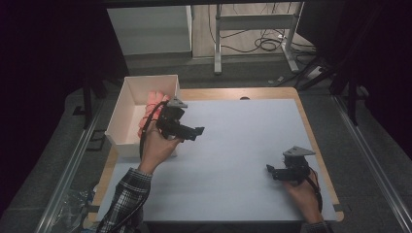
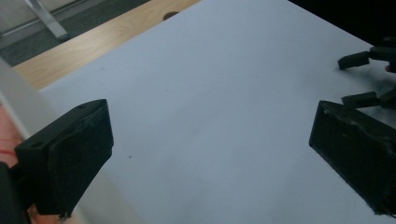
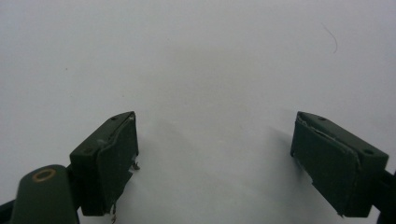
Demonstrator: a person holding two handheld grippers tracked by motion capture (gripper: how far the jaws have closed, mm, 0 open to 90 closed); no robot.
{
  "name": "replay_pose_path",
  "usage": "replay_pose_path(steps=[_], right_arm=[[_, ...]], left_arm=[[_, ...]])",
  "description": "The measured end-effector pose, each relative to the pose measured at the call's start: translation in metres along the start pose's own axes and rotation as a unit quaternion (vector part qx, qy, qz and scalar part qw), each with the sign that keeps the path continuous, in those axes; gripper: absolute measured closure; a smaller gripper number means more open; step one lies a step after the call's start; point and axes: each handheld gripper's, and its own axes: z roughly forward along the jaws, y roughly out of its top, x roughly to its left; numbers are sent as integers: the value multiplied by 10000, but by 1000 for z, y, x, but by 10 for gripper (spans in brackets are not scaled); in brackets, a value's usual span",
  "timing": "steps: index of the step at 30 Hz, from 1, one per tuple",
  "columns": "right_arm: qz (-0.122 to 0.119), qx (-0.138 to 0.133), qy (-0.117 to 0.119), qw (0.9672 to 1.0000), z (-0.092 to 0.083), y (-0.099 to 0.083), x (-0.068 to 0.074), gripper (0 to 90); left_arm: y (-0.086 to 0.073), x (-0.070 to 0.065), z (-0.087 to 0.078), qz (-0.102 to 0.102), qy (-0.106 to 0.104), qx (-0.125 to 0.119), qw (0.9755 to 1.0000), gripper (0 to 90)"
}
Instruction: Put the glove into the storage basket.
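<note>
My left gripper [image 1: 197,131] hangs over the white mat [image 1: 243,141], just right of a white box [image 1: 125,114], in a hand with a plaid sleeve. It points right. In the left gripper view its jaws [image 2: 210,126] stand wide apart, open, with bare mat between them. My right gripper [image 1: 270,171] is low over the mat near the front right corner and points left. Its jaws [image 3: 214,135] are open too, and nothing lies between them. The right gripper's fingertips [image 2: 354,60] show far off in the left gripper view.
The white box holds pink-orange soft things [image 1: 153,104] against its right wall. The mat lies on a wooden table [image 1: 272,92] whose edge runs along the back and right. Beyond the table stand a white desk frame [image 1: 252,22] and floor cables [image 1: 267,43].
</note>
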Motion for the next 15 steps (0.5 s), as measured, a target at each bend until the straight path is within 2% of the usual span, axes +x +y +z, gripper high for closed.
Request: replay_pose_path(steps=[4, 5, 8, 15], right_arm=[[-7, 11, -2, 10000, 0, 0, 0, 152], [-7, 9, -1, 10000, 0, 0, 0, 152], [-6, 11, -1, 10000, 0, 0, 0, 152], [-3, 10, -2, 10000, 0, 0, 0, 152]], left_arm=[[-6, -14, 7, 119, -198, -58, 9997, 0], [-6, -14, 7, 119, -198, -58, 9997, 0], [-15, -26, 15, 244, -278, -66, 9993, 0], [-33, -41, 30, 329, -551, -74, 9979, 2]])
